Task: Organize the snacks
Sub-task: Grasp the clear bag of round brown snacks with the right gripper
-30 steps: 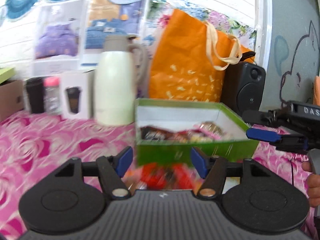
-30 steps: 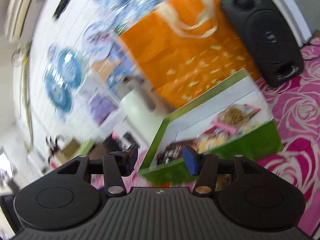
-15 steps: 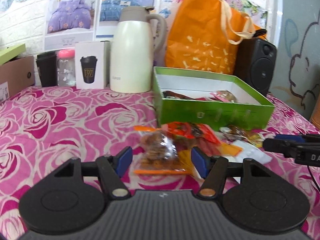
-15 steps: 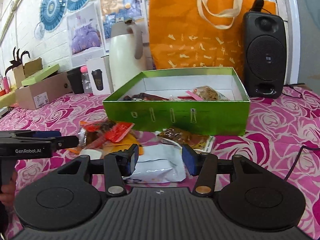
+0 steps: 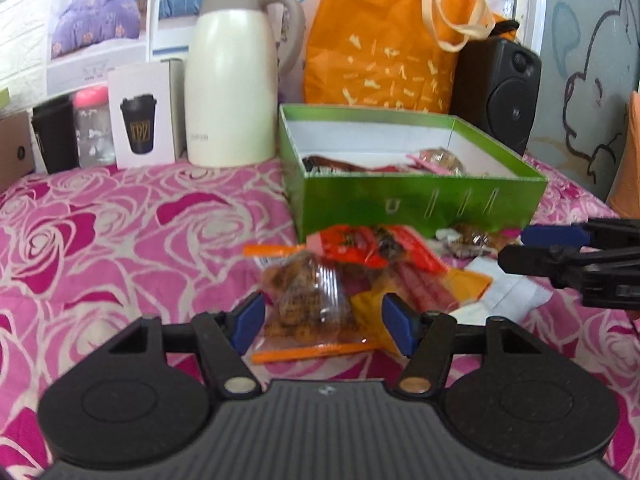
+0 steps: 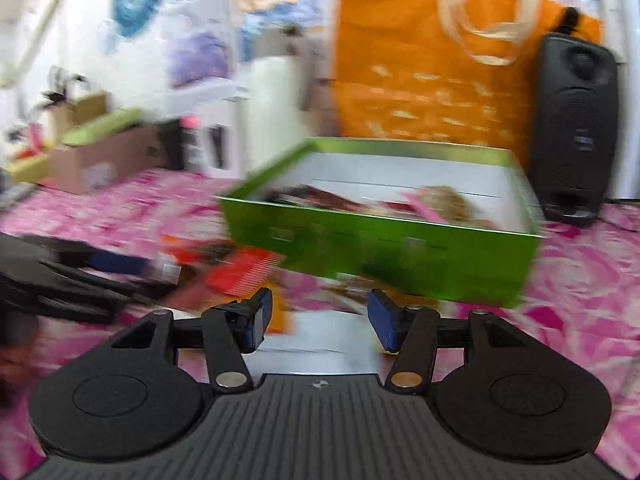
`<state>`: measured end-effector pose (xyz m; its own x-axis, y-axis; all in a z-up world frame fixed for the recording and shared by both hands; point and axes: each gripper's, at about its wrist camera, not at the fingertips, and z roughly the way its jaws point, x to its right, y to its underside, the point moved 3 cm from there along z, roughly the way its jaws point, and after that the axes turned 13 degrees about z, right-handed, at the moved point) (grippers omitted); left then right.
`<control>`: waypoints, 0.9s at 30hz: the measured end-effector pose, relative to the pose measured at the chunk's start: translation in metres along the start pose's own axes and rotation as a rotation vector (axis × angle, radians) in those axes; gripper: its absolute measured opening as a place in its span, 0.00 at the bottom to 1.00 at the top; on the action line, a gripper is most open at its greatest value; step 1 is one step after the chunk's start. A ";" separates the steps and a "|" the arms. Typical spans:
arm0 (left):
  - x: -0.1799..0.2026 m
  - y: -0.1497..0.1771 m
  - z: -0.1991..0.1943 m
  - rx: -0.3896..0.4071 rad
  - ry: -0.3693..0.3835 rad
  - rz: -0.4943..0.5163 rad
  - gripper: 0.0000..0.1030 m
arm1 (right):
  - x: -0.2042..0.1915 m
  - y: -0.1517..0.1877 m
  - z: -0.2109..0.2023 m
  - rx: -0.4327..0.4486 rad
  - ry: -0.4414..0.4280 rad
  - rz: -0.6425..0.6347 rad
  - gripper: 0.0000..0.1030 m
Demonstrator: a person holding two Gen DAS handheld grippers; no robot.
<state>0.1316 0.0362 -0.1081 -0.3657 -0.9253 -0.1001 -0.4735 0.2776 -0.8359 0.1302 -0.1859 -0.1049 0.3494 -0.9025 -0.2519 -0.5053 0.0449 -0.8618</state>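
**Inspector A:** How much has been put away?

**Inspector B:** Only part, it is judged. Several wrapped snacks are seen inside the green box (image 5: pixel 420 200), which stands toward the far edge of the table (image 5: pixel 120 232), in front of the orange bag (image 5: pixel 384 48). A loose pile of snacks (image 5: pixel 360 264) is left on the pink rose cloth, just beside the box's near wall.

**Inspector A:** What is noted in the pile?

**Inspector B:** A clear packet of brown biscuits (image 5: pixel 308 296), red and orange wrappers, and a white packet (image 5: pixel 508 292) at the pile's right.

**Inspector A:** And the grippers?

**Inspector B:** The left gripper (image 5: pixel 322 322) is held with its jaws apart on either side of the biscuit packet; contact cannot be confirmed. The right gripper (image 6: pixel 318 322) is likewise held with jaws apart, low above the white packet (image 6: pixel 320 340), nothing being clamped. That view is blurred.

**Inspector A:** What remains?

**Inspector B:** Every item in the pile is yet to be boxed; the larger share appears outstanding.
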 end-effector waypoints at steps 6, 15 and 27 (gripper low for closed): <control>-0.010 0.005 0.009 -0.033 0.020 -0.069 0.63 | -0.026 -0.011 0.017 -0.041 -0.097 0.025 0.84; -0.008 0.011 0.004 -0.030 0.018 -0.074 0.59 | -0.046 -0.020 0.066 -0.341 -0.374 0.394 0.75; -0.009 0.017 -0.026 0.020 -0.012 -0.103 0.45 | -0.065 -0.013 0.088 -0.343 -0.262 0.348 0.50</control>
<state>0.1059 0.0557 -0.1074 -0.3062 -0.9518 -0.0189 -0.4923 0.1753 -0.8526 0.1831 -0.0900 -0.1164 0.2785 -0.7206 -0.6350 -0.8385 0.1399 -0.5266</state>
